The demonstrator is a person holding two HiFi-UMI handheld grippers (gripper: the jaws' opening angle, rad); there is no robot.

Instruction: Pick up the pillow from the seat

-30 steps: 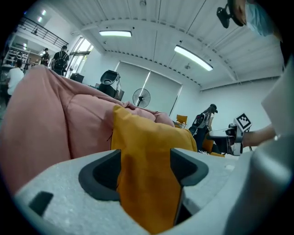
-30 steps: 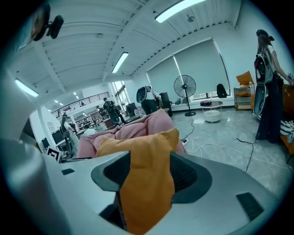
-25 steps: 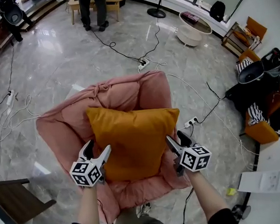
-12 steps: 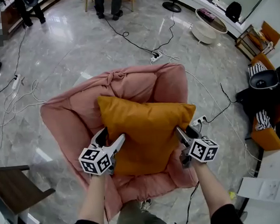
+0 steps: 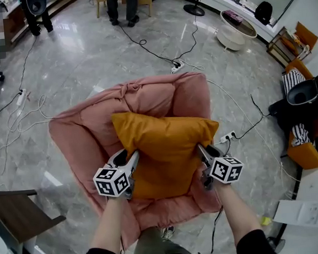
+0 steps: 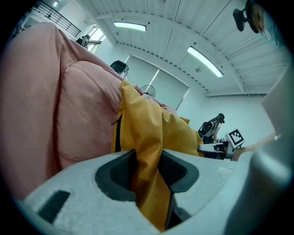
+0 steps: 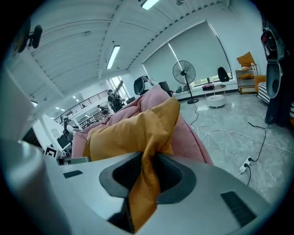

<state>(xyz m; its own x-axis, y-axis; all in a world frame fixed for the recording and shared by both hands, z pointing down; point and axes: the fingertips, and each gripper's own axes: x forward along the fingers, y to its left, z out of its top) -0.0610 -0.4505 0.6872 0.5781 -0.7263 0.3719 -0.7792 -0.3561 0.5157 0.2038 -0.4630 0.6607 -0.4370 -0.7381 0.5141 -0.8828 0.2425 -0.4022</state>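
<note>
1. Head view: orange pillow [image 5: 164, 151] rests in the middle of the pink seat [image 5: 79, 137]
2. Jaws having just been closing, the left gripper [image 5: 133, 155] and right gripper [image 5: 202, 150] pinch its fabric at the side edges
3. Grasp seems made; next, lift both evenly

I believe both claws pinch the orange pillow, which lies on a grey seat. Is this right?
Not fully. The seat is pink, not grey; the head view shows it. The rest stands: the left claw and the right claw, whose jaws have just been closing, both pinch the orange pillow, which lies on it.
</note>
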